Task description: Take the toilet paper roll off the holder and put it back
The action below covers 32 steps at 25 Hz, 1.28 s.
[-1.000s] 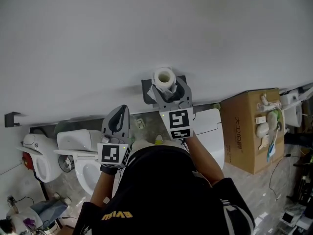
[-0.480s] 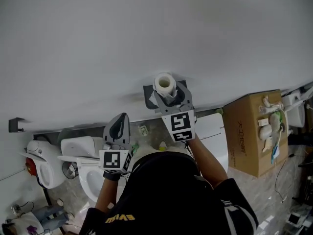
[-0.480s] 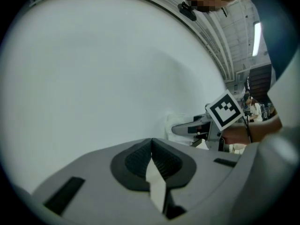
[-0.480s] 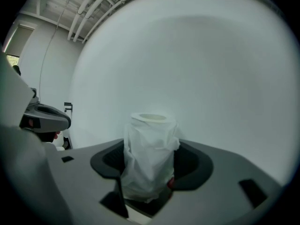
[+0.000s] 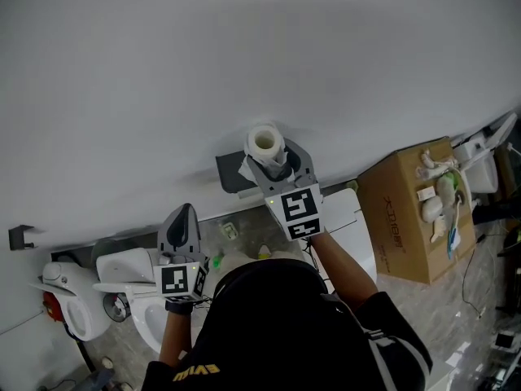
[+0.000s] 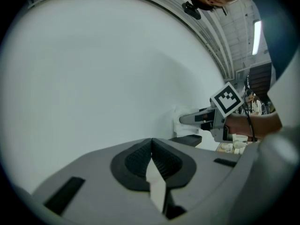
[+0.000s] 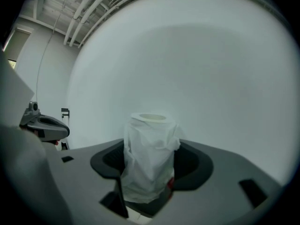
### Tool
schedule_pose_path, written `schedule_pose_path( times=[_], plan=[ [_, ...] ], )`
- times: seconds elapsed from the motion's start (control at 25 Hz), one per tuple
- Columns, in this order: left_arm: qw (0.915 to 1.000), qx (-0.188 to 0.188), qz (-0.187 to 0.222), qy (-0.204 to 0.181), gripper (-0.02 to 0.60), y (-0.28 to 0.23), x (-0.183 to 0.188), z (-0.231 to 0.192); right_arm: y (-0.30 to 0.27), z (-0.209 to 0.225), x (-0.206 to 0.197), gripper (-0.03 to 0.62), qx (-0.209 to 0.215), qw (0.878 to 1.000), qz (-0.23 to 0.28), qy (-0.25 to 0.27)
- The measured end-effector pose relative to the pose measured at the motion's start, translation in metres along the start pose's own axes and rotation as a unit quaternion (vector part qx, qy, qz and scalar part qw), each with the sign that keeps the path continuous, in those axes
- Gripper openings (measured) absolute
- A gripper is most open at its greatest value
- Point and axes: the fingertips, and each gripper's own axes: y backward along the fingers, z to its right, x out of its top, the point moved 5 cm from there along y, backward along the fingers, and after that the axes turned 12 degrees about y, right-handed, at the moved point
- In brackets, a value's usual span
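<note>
Right gripper (image 5: 273,163) clamped on upright toilet paper roll (image 7: 149,156) near the holder (image 5: 230,173); left gripper (image 6: 151,146) jaws together, empty.

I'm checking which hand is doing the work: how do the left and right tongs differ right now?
The right tongs are clamped on the toilet paper roll; the left tongs are shut on nothing. The right tongs are up at the wall by the dark holder; the left tongs are held back, off to the side. Both are the same grey design.
</note>
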Motion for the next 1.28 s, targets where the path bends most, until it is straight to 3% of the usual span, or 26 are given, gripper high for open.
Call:
schedule_pose_path(
  times=[0.24,0.72,1.08,1.28],
  plan=[
    [0.9998,-0.018,0.009,0.002,0.012,-0.008,0.006,0.01,0.027,0.034,-0.003,0.265,-0.038,0.999,-0.006,-0.006],
    [0.9932,-0.116,-0.004,-0.009,0.011,-0.046,0.021,0.056,0.08,0.096,-0.011,0.265,-0.12,0.992,-0.016,-0.048],
    [0.9808,-0.193,-0.02,-0.017,0.011,-0.074,0.037,0.076,0.127,0.13,0.005,0.265,-0.198,0.978,-0.026,-0.06],
    [0.9724,-0.232,-0.017,-0.017,0.011,-0.084,0.048,0.086,0.136,0.134,0.024,0.267,-0.199,0.977,-0.02,-0.075]
  ],
)
